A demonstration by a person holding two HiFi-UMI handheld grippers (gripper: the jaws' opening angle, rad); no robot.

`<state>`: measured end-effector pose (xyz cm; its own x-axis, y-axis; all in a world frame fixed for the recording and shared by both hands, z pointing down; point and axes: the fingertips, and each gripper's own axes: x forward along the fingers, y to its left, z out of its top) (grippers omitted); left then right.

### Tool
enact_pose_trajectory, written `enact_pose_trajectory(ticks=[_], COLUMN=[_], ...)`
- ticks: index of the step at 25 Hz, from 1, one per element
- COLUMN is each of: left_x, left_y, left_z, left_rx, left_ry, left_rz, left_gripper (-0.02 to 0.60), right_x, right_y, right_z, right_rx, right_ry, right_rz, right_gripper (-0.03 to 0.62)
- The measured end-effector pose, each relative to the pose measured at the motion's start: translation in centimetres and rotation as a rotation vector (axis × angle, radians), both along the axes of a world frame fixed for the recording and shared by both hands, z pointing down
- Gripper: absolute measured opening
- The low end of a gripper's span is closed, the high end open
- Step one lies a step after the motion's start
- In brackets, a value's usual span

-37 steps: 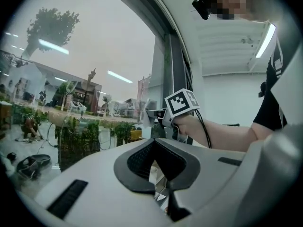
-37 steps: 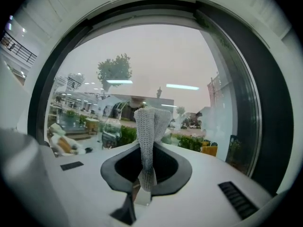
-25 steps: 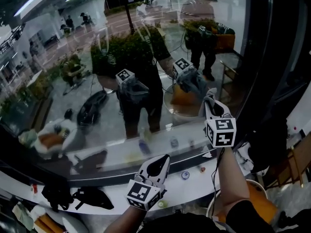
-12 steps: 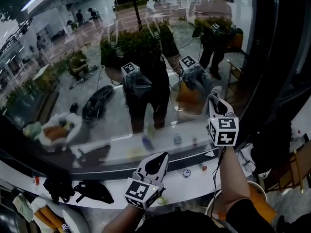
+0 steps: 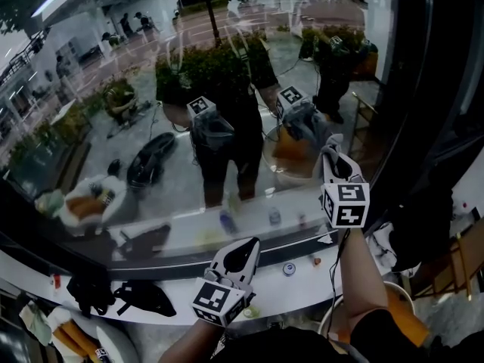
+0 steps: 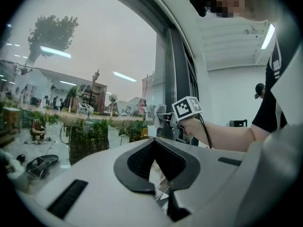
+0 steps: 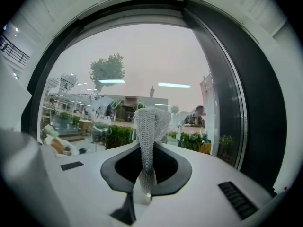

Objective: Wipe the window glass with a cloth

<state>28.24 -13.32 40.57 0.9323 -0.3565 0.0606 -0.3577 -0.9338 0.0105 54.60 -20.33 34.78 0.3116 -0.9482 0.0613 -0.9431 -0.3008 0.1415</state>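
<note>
Right gripper (image 5: 330,153) stays against the glass (image 5: 136,82), clamped on the cloth (image 7: 150,126); left gripper (image 5: 248,249), closed and empty, hangs above the sill (image 5: 302,287).

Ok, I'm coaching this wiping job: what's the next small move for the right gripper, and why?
Probably ease the right gripper forward until the cloth presses flat on the window glass. The gripper is shut on the cloth, raised near the glass's right edge, and the cloth and its reflection seem slightly apart, so contact looks not quite made.
</note>
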Motion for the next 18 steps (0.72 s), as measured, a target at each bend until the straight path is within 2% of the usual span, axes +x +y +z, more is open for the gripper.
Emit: enact_pose_trajectory(ticks=[8,18], left_x=[-0.5,0.1], left_y=[-0.6,-0.1], left_z=[0.4,0.1], left_rx=[-0.005,-0.002], left_ry=[-0.004,-0.003], left_rz=[-0.019,0.004], left_gripper=[0.008,0.008], right_x=[0.1,-0.5], right_y=[-0.4,0.9], right_z=[0.2,0.7], right_rx=[0.003,-0.012], right_ry=[-0.002,-0.011], right_rz=[0.002,-0.006], right_gripper=[0.052,0.051])
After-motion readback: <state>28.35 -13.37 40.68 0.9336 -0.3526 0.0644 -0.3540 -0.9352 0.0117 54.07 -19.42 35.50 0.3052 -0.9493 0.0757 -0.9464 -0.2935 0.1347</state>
